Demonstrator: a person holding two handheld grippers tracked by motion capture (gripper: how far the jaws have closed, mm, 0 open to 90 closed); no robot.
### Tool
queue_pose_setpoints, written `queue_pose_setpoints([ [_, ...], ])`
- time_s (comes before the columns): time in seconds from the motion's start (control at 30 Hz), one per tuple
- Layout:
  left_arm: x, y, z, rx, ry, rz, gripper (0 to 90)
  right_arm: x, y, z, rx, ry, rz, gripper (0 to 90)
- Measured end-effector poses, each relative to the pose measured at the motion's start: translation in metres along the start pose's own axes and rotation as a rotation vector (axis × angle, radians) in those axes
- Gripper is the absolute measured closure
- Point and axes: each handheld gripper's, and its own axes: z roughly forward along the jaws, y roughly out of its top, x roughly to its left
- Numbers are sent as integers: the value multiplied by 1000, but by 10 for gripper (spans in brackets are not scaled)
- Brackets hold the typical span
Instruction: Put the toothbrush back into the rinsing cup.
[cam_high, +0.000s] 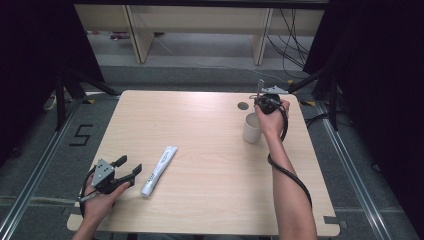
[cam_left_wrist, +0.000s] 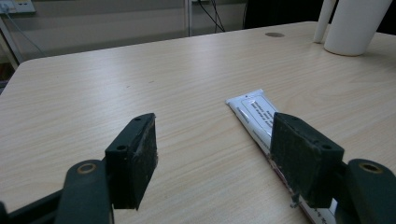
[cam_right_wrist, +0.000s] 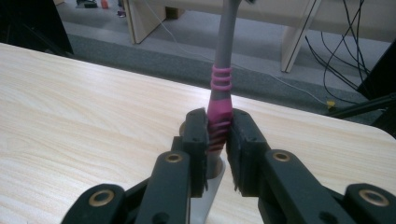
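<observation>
**Clerk:** High view, item one: right gripper (cam_high: 260, 91), far right part of the table (cam_high: 200, 125), held upright in the person's right hand (cam_high: 271, 120). Contents?

**Checker:** Toothbrush (cam_right_wrist: 219, 93), grey shaft with pink ribbed grip. In the right gripper view the two black jaws are closed narrow on the pink grip, pads pressing it from both sides. The shaft stands nearly upright and runs out of the top of that view.

**Clerk:** Item two: white cup (cam_high: 251, 128).

**Checker:** Upright on the table, just under and beside the right hand. Its rim shows below the jaws in the right gripper view (cam_right_wrist: 205, 186), with the lower end of the toothbrush going down into it. A small round dark hole (cam_high: 243, 106) sits in the tabletop just beyond the cup.

**Clerk:** Item three: left gripper (cam_high: 131, 169).

**Checker:** Near left corner of the table, in the left hand (cam_high: 102, 200). Jaws wide apart, nothing between the pads; bare wood shows in the gap in the left gripper view.

**Clerk:** Item four: toothpaste tube (cam_high: 159, 170).

**Checker:** White, lying flat on the table, just beside the left gripper, its flat crimped end pointing away from the person. In the left gripper view the tube (cam_left_wrist: 257, 112) passes under the right-hand jaw, outside the gap. Well apart from the cup.
</observation>
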Motion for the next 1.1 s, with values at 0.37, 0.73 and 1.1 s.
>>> queue_pose_setpoints([
  [0.37, 0, 0, 0, 0, 0, 0, 314, 2, -2, 2, 14, 2, 23, 780],
  [0.73, 0, 0, 0, 1, 0, 0, 313, 1, -2, 1, 29, 9, 28, 695],
  [1.1, 0, 0, 0, 0, 1, 0, 313, 2, 0, -7, 51, 46, 37, 530],
])
